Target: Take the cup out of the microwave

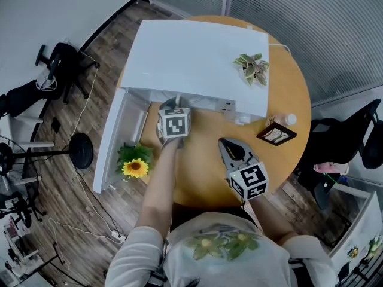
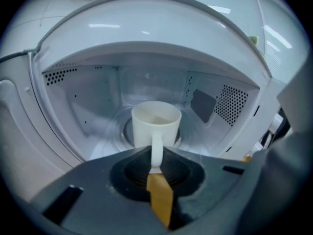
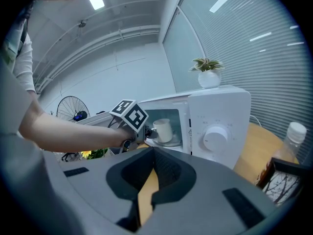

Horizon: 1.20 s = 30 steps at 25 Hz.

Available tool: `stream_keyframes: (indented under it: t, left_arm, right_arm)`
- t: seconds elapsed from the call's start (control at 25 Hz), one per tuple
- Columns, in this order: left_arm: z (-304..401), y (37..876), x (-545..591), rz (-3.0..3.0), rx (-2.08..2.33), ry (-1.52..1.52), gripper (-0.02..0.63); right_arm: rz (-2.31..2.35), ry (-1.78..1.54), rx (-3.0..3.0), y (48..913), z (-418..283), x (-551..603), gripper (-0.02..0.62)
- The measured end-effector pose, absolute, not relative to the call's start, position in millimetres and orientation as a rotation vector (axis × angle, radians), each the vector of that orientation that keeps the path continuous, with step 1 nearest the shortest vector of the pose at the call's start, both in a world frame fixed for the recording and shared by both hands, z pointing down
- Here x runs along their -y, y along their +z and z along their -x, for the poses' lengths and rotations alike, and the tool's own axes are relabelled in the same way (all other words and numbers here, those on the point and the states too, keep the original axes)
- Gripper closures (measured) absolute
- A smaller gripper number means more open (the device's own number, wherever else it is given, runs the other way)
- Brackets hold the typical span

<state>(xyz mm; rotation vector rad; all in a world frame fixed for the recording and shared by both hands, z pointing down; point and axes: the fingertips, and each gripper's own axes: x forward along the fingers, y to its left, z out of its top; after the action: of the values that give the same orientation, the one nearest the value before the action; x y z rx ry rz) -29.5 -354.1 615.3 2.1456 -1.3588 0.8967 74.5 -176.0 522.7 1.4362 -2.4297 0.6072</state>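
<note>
**Left gripper** [image 2: 156, 167]: The jaws are closed on the handle [image 2: 156, 150] of the cup [image 2: 156, 123]; the handle runs straight down between them. The head view shows this gripper tilted downward, with its tips inside the oven opening. The marker cube [image 1: 175, 125] sits just outside the opening. The bare left forearm [image 1: 157, 190] reaches straight forward from the person's body to the opening.

**Cup:** A plain cream-white mug with straight sides, an open top and a loop handle turned toward the left gripper. No print shows on it. It stands upright on the glass turntable [image 2: 120, 131], at the centre of the cavity of the white microwave [image 1: 197, 58]. The microwave door [image 1: 116, 139] is swung fully open to the left.

**Right gripper** [image 3: 154, 169]: The jaws are together with nothing between them. It is held above the round wooden table [image 1: 203, 163], in front of the microwave and apart from it. It points slightly downward toward the control panel and its dial [image 3: 215, 137].

**Markings:** Both marker cubes carry black-and-white square patterns. Small print and a warning symbol sit on the panel edge beside the dial; they are too small to read. No brand name can be made out.
</note>
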Motion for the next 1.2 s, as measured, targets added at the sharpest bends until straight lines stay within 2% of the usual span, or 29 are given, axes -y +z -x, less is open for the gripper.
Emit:
stream_keyframes:
  t: [1.2]
  left_arm:
    - [33, 562, 325, -2.251, 1.455, 0.712, 0.558]
  right_arm:
    - [-1.446, 0.543, 2.447, 503, -75, 149, 0.578]
